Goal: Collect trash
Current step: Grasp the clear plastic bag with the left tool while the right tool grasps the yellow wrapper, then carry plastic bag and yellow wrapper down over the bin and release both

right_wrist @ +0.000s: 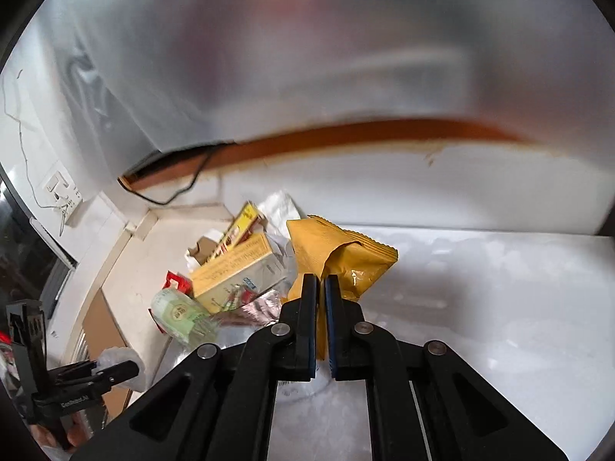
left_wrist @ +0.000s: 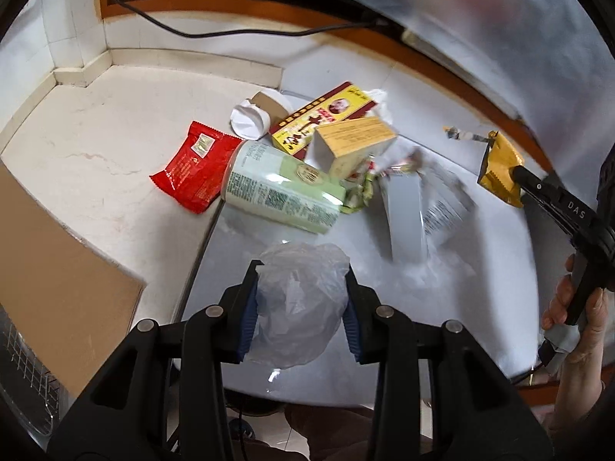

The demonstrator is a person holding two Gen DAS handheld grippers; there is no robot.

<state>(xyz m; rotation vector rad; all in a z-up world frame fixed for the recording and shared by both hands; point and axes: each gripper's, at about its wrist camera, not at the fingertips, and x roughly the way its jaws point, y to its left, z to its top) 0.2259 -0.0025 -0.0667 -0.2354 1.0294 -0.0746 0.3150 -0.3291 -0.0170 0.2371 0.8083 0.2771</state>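
In the left wrist view my left gripper [left_wrist: 301, 269] is shut on a crumpled clear plastic bag [left_wrist: 300, 303], its blue pads pressing both sides. To the right, my right gripper [left_wrist: 517, 173] is shut on the corner of a gold snack packet [left_wrist: 499, 165], lifted off the white table [left_wrist: 480, 307]. The right wrist view shows that gold packet [right_wrist: 338, 257] pinched in the right gripper [right_wrist: 322, 280]. The left gripper [right_wrist: 115, 370] with the plastic bag [right_wrist: 119, 357] appears at lower left. A trash pile lies ahead: red packet [left_wrist: 196, 165], green can [left_wrist: 280, 192], yellow-red box [left_wrist: 323, 115], tan box [left_wrist: 353, 146].
A white paper cup [left_wrist: 250, 117] and a silver wrapper [left_wrist: 423, 207] lie in the pile. A cardboard sheet [left_wrist: 57, 288] and a wire rack [left_wrist: 27, 365] sit at the left. A black cable [left_wrist: 230, 32] runs along the back wall. A person's hand [left_wrist: 576, 326] holds the right gripper.
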